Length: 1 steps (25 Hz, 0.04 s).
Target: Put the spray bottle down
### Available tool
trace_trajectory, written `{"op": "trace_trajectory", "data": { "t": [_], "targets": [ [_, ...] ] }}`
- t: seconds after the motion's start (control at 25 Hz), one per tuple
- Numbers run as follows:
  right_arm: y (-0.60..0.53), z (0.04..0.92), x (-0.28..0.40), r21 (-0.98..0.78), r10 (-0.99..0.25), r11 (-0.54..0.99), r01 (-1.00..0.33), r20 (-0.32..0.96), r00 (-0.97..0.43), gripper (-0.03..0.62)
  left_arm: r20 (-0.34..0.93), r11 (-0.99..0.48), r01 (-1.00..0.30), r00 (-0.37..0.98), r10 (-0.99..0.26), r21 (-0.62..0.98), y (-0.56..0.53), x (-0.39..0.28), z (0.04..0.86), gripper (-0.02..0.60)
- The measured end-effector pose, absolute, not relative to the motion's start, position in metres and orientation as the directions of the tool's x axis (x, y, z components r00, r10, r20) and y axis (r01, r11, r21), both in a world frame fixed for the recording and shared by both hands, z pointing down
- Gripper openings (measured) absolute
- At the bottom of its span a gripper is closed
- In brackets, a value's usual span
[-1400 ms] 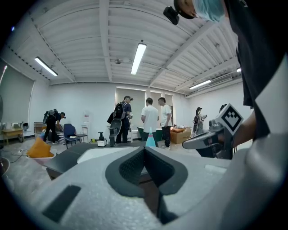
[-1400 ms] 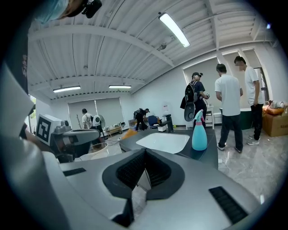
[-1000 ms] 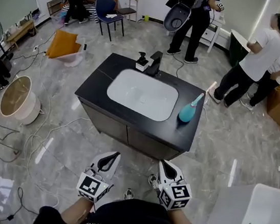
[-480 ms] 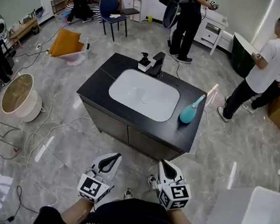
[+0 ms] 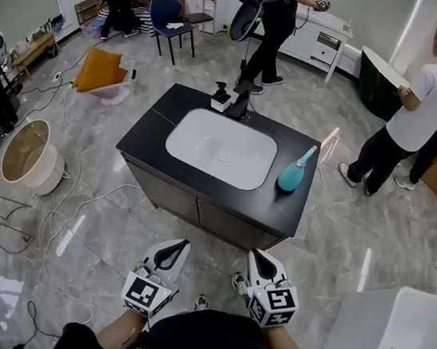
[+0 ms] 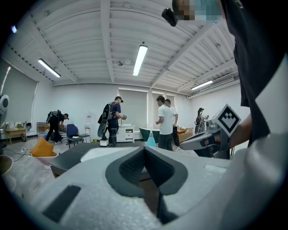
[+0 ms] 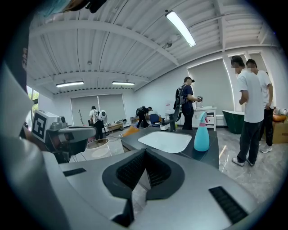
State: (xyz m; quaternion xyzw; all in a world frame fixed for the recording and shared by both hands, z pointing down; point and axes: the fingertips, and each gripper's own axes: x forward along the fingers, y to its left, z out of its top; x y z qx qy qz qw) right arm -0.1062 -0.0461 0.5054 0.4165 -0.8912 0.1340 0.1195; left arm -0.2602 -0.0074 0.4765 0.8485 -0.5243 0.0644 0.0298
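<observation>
A teal spray bottle stands upright on the black counter, right of the white basin. It shows in the right gripper view as the spray bottle on the counter, and small in the left gripper view as the spray bottle. My left gripper and right gripper are held low in front of the cabinet, well short of the counter. Both are shut with nothing between the jaws.
A black faucet and a soap dispenser stand at the counter's far edge. Several people stand around the room; one person carries a toilet seat behind the counter. A round basin and cables lie at the left, a white tub at the right.
Both grippers have stayed where they were. The person with the toilet seat has walked left behind the counter, and the two people at the right have shifted.
</observation>
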Motion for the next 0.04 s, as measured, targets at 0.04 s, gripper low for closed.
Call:
{"op": "trace_trajectory", "data": {
  "t": [0.04],
  "targets": [
    [-0.0467, 0.5058, -0.1059, -0.14, -0.711, 0.616, -0.775, 0.325, -0.624, -0.002, 0.147, -0.449, -0.893, 0.443, -0.884, -0.01, -0.0078, -0.2597, 0.4773, 0.008]
  ]
}}
